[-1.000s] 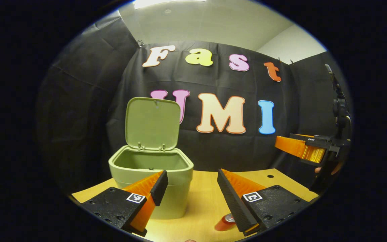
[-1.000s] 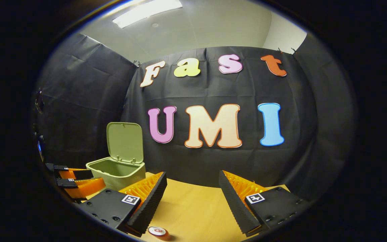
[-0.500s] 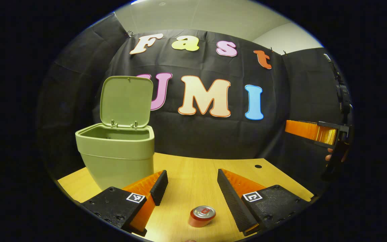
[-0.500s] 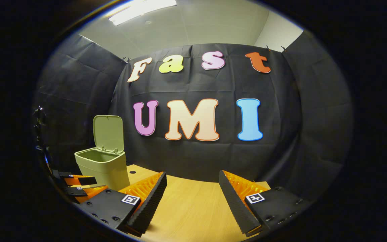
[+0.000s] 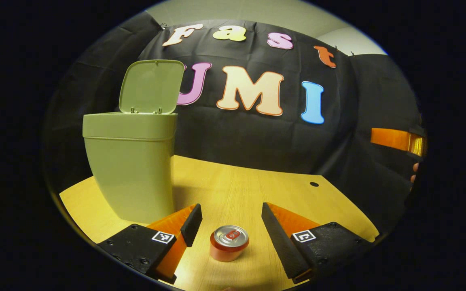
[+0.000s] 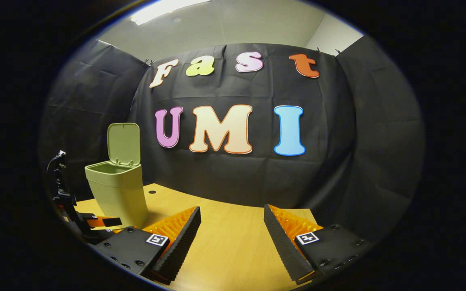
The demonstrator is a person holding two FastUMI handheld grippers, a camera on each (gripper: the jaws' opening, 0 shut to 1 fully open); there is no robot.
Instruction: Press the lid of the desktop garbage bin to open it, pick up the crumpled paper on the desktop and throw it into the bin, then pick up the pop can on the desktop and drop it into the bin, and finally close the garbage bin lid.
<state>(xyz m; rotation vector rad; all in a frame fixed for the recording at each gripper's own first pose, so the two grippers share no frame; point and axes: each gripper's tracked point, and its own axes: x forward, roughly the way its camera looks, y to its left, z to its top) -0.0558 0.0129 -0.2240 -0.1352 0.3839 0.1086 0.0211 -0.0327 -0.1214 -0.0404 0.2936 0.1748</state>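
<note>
A red pop can (image 5: 229, 243) stands upright on the wooden desktop (image 5: 257, 190), between the fingers of my open left gripper (image 5: 229, 222), which do not touch it. The green garbage bin (image 5: 130, 161) stands to the can's left with its lid (image 5: 152, 87) raised upright. In the right gripper view the same bin (image 6: 117, 192) shows at the left with its lid (image 6: 123, 144) up, and the left gripper (image 6: 97, 222) is low beside it. My right gripper (image 6: 232, 230) hangs open over bare desktop (image 6: 233, 242), holding nothing. The right gripper (image 5: 397, 139) also shows at the far right of the left gripper view.
A small round hole (image 5: 314, 184) lies in the desktop toward the back right. Black cloth walls close the booth behind and on both sides. The desk's front-left edge runs just beside the bin.
The left gripper has dropped toward the desktop and its fingers now flank the can, which was below them before. The bin looks taller and nearer. The right gripper drifted right and away.
</note>
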